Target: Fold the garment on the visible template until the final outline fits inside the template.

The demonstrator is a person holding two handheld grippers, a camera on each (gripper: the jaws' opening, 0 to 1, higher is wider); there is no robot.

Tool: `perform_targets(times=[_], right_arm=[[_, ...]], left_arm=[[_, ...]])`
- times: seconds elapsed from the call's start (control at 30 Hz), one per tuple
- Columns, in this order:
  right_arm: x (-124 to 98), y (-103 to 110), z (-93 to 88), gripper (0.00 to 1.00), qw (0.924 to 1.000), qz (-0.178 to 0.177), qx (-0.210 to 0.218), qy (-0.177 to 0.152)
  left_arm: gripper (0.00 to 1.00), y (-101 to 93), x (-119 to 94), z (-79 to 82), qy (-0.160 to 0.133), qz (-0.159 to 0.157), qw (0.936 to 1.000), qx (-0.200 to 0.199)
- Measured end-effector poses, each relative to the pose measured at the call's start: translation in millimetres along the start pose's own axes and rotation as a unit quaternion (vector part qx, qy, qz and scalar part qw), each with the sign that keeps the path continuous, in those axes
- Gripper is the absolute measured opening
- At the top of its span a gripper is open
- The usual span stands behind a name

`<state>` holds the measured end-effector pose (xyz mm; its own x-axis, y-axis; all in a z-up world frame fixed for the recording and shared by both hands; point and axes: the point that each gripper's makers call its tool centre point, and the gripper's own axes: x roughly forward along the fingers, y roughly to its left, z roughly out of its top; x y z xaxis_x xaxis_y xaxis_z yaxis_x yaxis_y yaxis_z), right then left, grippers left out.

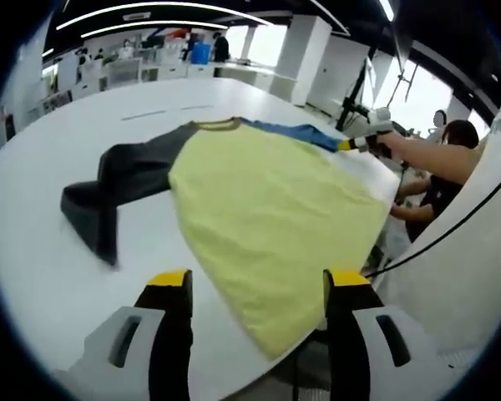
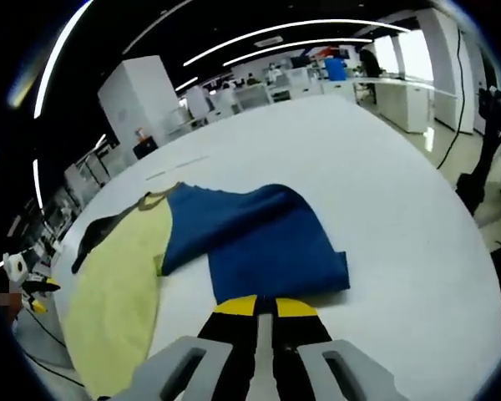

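Spread on the white table (image 1: 50,184): shirt (image 1: 275,209) with yellow-green body, dark grey sleeve (image 1: 117,180) trailing toward 9 o'clock in the left gripper view, blue sleeve (image 2: 259,238) lying toward 3 o'clock in the right gripper view; no template outline discernible. Left gripper (image 1: 255,288) jaws apart, empty, hovering over the hem at the table's edge; right gripper (image 2: 265,305) jaws pressed together at the blue sleeve's cuff edge, cloth between them impossible to confirm. Likely step: folding the blue sleeve across the body; best lifted low, carried toward 9 o'clock, laid flat without bunching; hem kept from sliding off.
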<state>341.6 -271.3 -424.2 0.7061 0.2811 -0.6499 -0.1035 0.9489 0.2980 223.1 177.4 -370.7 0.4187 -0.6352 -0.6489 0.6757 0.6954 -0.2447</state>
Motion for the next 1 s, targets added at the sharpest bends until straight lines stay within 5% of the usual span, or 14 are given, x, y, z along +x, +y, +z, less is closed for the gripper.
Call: perform_targets(times=[0.37,1.0], right_arm=[[-0.3,-3.0,3.0,0.00,0.9995,-0.004,-0.031,0.007],[-12.2,-37.8,21.7,0.00,0.9915,-0.035,-0.113,0.053]], left_arm=[[0.59,-1.2,1.6,-0.1,0.003,-0.001,1.0000,0.000],[0.59,0.3,3.1,2.5,0.008,-0.003,1.0000,0.003]])
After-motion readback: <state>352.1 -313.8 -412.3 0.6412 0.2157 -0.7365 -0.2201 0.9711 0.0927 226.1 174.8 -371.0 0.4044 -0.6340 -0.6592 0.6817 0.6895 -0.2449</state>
